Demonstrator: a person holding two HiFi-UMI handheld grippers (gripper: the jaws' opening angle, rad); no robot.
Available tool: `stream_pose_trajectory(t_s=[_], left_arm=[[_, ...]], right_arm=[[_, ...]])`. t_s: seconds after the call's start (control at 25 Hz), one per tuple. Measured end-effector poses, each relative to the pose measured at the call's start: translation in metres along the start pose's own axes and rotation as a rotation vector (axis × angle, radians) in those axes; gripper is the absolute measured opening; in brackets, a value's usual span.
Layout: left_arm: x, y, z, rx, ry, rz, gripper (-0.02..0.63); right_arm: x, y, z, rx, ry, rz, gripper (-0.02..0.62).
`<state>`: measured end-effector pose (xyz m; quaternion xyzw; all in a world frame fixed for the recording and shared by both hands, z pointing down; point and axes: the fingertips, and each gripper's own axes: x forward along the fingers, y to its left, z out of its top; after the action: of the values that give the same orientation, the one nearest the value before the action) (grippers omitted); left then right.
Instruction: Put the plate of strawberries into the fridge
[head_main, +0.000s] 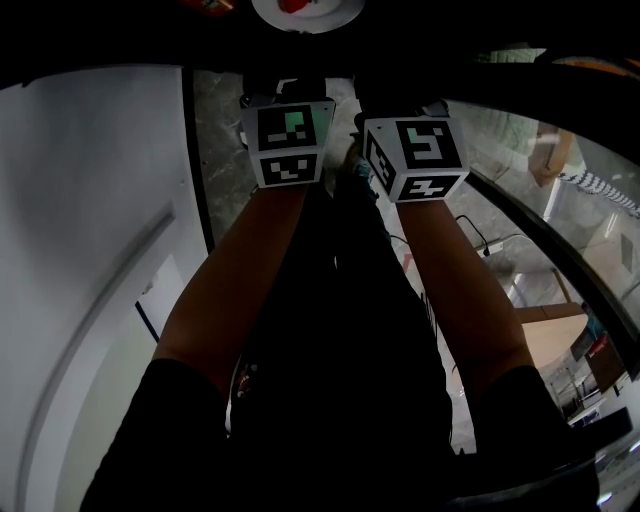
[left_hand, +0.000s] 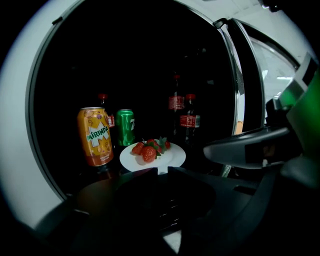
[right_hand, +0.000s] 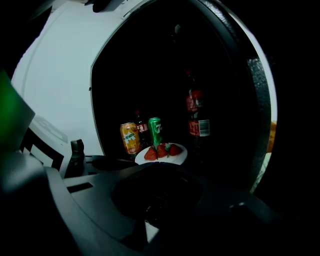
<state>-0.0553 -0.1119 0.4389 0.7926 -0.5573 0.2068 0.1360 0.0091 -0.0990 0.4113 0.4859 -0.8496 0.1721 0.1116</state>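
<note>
Fridge (right_hand: 60, 75) door open for access | plate (left_hand: 172, 156) of strawberries (left_hand: 149, 152) flat on shelf inside, beside orange can (left_hand: 97, 136) and green can (left_hand: 125, 127), apparently placed | left gripper (left_hand: 160, 175), right gripper (right_hand: 159, 165): jaws nearly together, empty, just short of plate rim

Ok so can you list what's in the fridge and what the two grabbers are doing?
fridge: open, dark inside
plate: white, inside the fridge, in front of the drinks
strawberries: red, piled on the plate
cans: orange can and green can, upright, left of the plate
bottles: red labels, behind the plate
left gripper: jaws together, tips at the plate's near rim
right gripper: jaws together, aimed at the plate
</note>
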Motion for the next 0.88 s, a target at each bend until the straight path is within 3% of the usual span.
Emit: stream_pose_trajectory(t_s=[0.88], left_arm=[[-0.068, 0.022, 0.049, 0.041, -0.089, -0.043, 0.063]], right_arm=[[-0.039, 0.035, 0.049, -0.038, -0.034, -0.077, 0.003]])
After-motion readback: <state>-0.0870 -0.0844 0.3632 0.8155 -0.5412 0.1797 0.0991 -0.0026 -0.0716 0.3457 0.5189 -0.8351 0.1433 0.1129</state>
